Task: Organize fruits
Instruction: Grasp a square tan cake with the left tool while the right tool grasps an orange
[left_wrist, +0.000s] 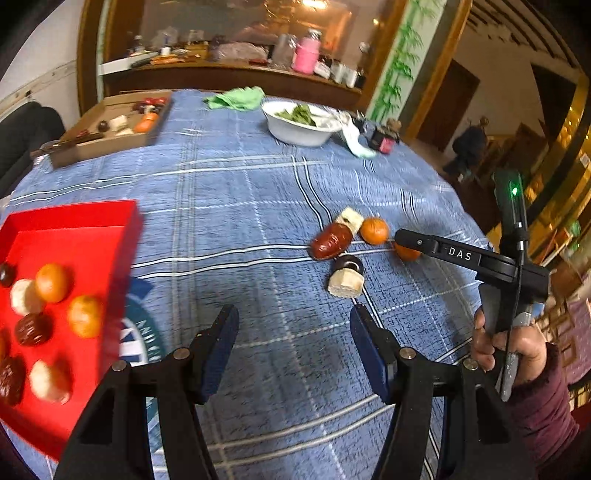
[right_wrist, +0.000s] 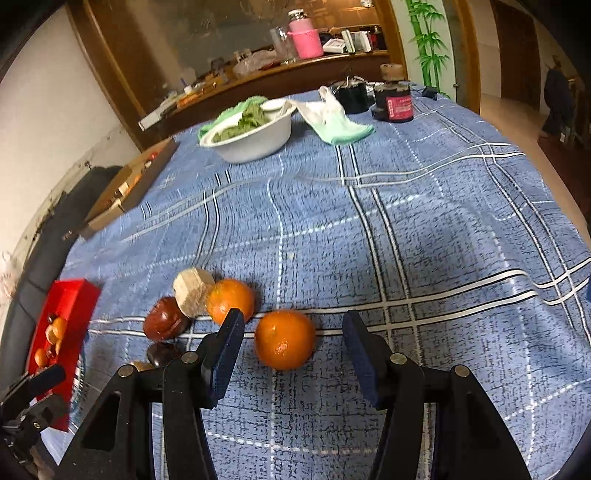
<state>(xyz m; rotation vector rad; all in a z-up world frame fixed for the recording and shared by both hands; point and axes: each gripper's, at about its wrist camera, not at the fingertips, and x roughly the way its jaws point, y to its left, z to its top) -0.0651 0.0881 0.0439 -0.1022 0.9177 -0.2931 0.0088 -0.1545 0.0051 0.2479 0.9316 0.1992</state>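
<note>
Tangerine (right_wrist: 285, 339) sat on the blue plaid tablecloth (right_wrist: 424, 221) between the spread fingers of the right gripper (right_wrist: 293, 349) — not gripped; a second tangerine (right_wrist: 231, 300), a red date (right_wrist: 165, 322) and a pale fruit chunk (right_wrist: 192, 291) clustered just beside it. Left gripper (left_wrist: 293, 343) hung wide and empty over the cloth — red tray (left_wrist: 74, 225) of sorted fruit to its left.

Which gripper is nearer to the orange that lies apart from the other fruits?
Right. The right gripper has its open fingers on both sides of the lone orange. The left gripper hovers open over bare cloth, farther back.
</note>
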